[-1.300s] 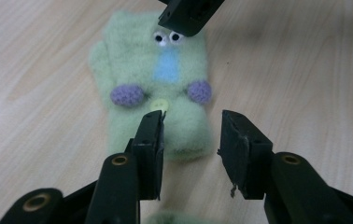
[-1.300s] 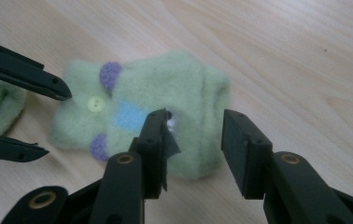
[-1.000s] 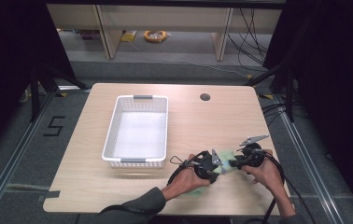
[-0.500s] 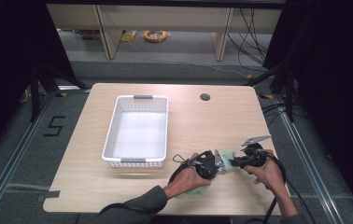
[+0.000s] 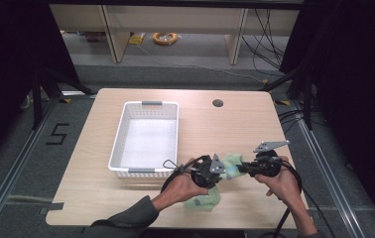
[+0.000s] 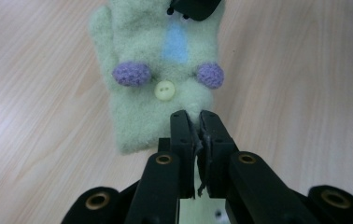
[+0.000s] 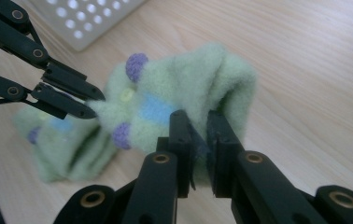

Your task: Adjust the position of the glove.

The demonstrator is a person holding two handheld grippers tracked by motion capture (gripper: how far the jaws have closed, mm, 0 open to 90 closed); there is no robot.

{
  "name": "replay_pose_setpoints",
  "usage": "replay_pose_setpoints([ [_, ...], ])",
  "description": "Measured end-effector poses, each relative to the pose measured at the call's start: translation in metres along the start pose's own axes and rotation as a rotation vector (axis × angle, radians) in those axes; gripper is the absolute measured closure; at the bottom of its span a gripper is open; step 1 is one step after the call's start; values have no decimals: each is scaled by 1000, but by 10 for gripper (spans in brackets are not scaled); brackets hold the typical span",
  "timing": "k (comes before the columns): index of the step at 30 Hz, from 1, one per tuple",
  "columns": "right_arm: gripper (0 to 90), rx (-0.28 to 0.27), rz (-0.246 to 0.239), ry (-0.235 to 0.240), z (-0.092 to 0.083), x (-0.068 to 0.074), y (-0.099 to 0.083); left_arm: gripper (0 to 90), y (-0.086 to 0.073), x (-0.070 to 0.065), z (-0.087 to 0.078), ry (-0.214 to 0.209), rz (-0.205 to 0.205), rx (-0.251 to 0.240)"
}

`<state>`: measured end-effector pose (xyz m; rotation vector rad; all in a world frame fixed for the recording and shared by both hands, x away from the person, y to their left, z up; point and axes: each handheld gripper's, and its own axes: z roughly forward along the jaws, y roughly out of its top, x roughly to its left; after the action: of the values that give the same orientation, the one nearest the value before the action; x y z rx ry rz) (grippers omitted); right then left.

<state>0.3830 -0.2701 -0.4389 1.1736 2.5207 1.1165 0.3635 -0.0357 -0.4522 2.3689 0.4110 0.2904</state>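
Pale green fuzzy mitten point(image 5: 227, 166) with purple pompoms lies stretched between both grippers near the tabletop's point(image 5: 235, 129) front edge, long axis running left to right. Left gripper point(image 6: 193, 122) pinches one end, right gripper point(image 7: 197, 122) the other, fingers nearly closed; white plastic basket point(image 5: 118, 144) sits just left.

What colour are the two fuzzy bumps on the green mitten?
Purple. The fuzzy bumps on the mitten show best in the left gripper view.

basket point(image 5: 147, 139) left on table point(image 5: 235, 124); mitten point(image 5: 227, 166) right of it, near front edge.
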Motion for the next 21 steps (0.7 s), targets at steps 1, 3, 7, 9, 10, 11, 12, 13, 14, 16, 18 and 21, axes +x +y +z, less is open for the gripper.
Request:
replay_pose_setpoints([
  [1,827,1,-14,4,-1,5,2,850,-4,-1,-5,5,3,-5],
  [3,826,2,-32,13,0,18,5,849,-12,-2,-15,6,4,-3],
  [7,826,7,-43,49,4,40,8,849,-30,-10,-30,-6,-17,-13],
  [9,825,13,-44,61,5,46,8,849,-33,-12,-34,-12,-15,-16],
  [10,824,16,-59,82,7,55,5,849,-38,-14,-39,-12,-14,-14],
  [11,824,16,-59,82,7,55,5,849,-41,-15,-41,-14,-13,-18],
  [12,823,26,-66,100,8,63,3,848,-48,-19,-47,-16,-10,-11],
  [13,823,26,-66,100,8,63,3,847,-48,-19,-47,-16,-10,-11],
  [14,822,35,-67,118,10,70,0,847,-55,-24,-51,-28,-11,-5],
  [16,822,43,-74,131,14,75,-3,847,-62,-28,-54,-32,-23,-5],
  [18,820,52,-74,143,18,80,-6,847,-68,-31,-53,-43,-33,1],
  [21,815,76,-64,166,26,86,-10,846,-76,-29,-52,-58,-22,46],
])
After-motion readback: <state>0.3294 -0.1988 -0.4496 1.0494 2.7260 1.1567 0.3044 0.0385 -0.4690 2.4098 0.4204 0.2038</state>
